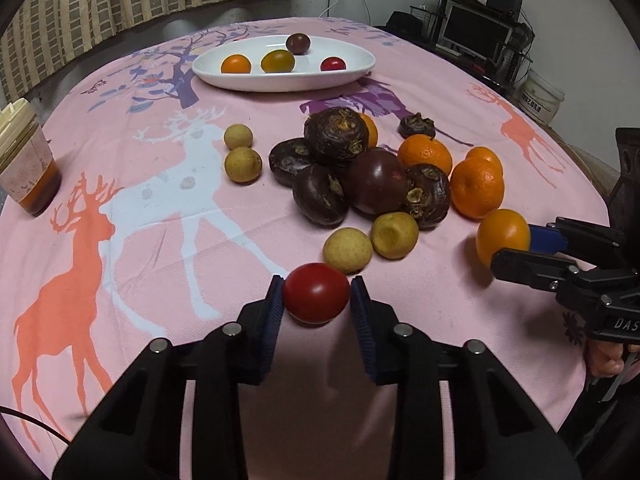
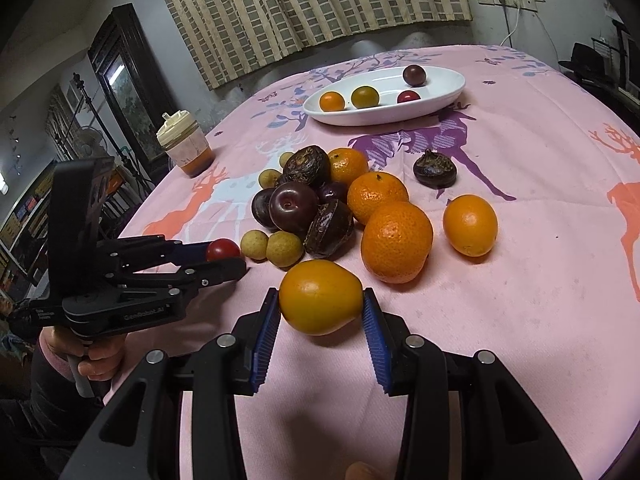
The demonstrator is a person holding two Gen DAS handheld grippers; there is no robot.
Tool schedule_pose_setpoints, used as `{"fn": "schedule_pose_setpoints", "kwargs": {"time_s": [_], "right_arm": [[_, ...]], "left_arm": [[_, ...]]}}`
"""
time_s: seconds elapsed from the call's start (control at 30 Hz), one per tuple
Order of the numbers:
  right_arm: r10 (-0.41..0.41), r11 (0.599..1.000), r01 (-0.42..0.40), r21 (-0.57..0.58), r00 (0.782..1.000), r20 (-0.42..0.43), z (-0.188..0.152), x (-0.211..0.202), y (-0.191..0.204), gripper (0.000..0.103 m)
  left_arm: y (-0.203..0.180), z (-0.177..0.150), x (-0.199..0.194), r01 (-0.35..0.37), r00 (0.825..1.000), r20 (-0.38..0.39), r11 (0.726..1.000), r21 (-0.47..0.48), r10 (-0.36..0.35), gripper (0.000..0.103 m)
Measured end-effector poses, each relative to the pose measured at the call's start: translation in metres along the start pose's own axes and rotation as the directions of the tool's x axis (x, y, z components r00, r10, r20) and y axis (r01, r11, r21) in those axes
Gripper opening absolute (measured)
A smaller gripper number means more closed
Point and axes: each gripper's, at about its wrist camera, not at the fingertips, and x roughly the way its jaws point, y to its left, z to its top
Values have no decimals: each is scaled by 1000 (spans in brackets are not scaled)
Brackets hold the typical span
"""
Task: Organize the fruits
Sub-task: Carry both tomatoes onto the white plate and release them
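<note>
Item 1: my left tongs point(image 1: 317, 293) clenched on a red cherry tomato point(image 1: 316, 293), low over the counter point(image 1: 120, 240). Item 2: my right tongs point(image 2: 321, 305) grasping a kumquat point(image 2: 321, 297), beside the fruit heap point(image 2: 320, 204). Item 3: white oval plate point(image 2: 444, 98), far side, holding four small fruits.

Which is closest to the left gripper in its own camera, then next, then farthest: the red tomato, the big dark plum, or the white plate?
1. Red tomato: between the left gripper fingers.
2. Dark plum: middle of the pile.
3. White plate: far end of the table.
</note>
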Motion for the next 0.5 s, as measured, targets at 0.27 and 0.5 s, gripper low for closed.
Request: {"fn": "schedule_pose_setpoints", "kwargs": {"time_s": [0.27, 0.5], "right_arm": [[36, 999, -35, -13, 999, 36, 22, -19, -3, 42], [-12, 1000, 16, -19, 978, 207, 132, -14, -30, 42]], "left_arm": [[8, 21, -26, 76, 997, 28, 997, -16, -76, 31], [30, 139, -31, 54, 985, 167, 997, -47, -46, 31]]}}
